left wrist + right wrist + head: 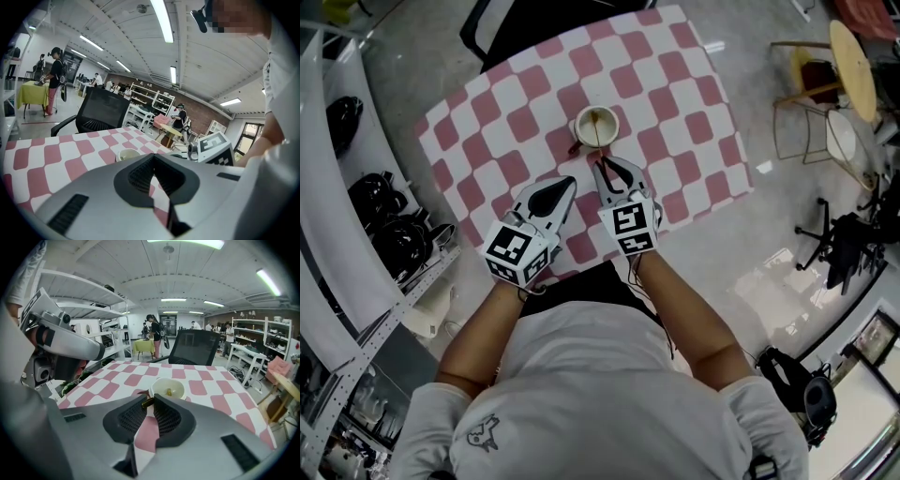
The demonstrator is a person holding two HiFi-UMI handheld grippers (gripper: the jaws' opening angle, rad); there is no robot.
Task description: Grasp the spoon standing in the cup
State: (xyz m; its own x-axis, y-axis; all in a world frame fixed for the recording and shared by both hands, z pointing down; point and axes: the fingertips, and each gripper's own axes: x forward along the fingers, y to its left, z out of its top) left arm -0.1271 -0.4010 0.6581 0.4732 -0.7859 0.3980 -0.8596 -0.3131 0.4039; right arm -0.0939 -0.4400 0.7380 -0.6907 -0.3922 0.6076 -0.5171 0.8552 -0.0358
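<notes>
One firm squeeze first: with right gripper (612, 173) pinching just the spoon (146, 402) handle's tip, lift gently along its lean, clear of the cup (596, 126) in the middle of the table (694, 103). Left gripper (153, 158) closed, empty, by its near edge.

the left gripper (565, 185) and right gripper (604, 169) are grey shells with black ribbed pads (133, 417), each bearing a white cube (520, 251) of black square markers. the person wears a pale short-sleeved shirt (581, 375) with a small line-drawn logo (483, 433).
</notes>
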